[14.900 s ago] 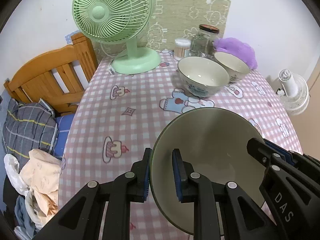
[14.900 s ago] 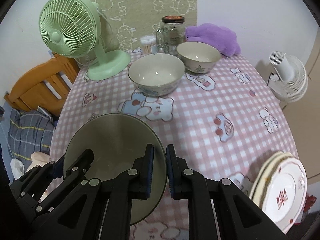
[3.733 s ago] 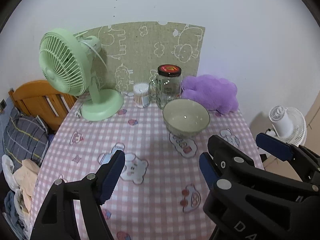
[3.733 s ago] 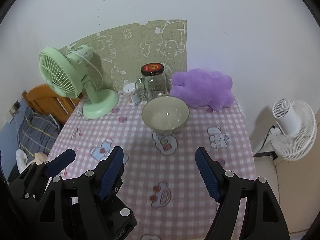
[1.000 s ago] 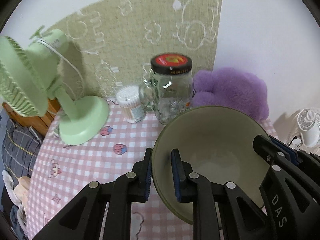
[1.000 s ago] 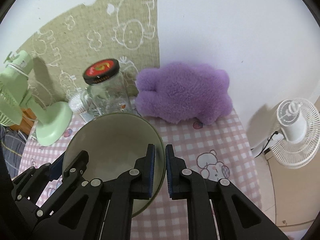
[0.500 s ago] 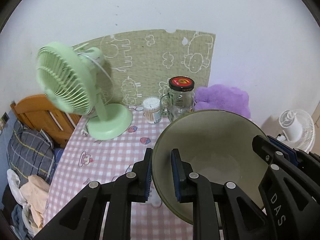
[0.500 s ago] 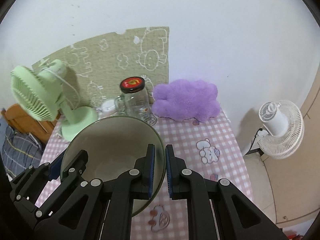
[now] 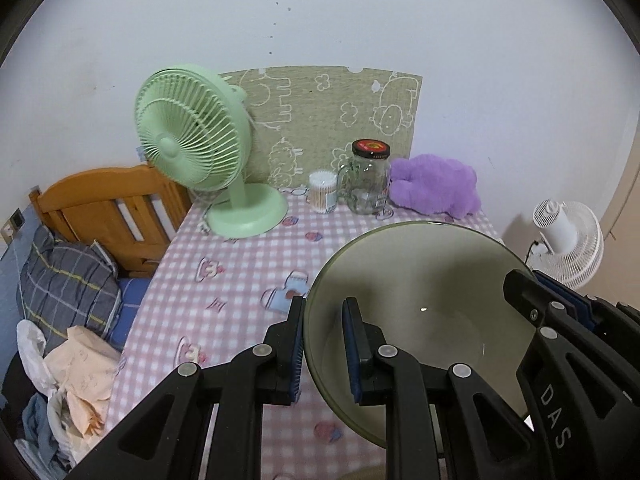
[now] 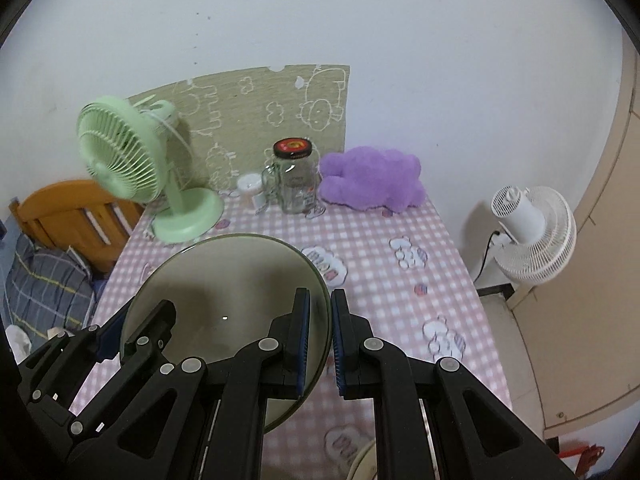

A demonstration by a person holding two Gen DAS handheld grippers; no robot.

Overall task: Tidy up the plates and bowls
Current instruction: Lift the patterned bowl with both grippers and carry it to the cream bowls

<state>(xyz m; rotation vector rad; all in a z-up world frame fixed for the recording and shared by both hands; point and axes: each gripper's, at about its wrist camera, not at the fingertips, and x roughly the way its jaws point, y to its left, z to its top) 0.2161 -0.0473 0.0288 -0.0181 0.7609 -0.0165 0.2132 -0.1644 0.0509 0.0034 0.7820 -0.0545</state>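
A large pale green bowl [image 9: 432, 312] is held in the air above the pink checked table [image 9: 240, 272] by both grippers. My left gripper [image 9: 322, 344] is shut on the bowl's left rim. My right gripper [image 10: 320, 340] is shut on its right rim, and the bowl also shows in the right wrist view [image 10: 232, 296]. The right gripper's body crosses the lower right of the left wrist view. A pale plate edge [image 10: 362, 464] shows at the bottom of the right wrist view.
At the back of the table stand a green desk fan [image 9: 200, 160], a cotton swab tub [image 9: 322, 192], a glass jar with a red lid [image 9: 368, 180] and a purple plush [image 9: 434, 190]. A wooden bed frame [image 9: 108, 204] lies left, a white fan [image 10: 528, 228] right.
Both grippers, still shut on the bowl, have carried it back and up from the far end of the table. More of the table and the room shows now.
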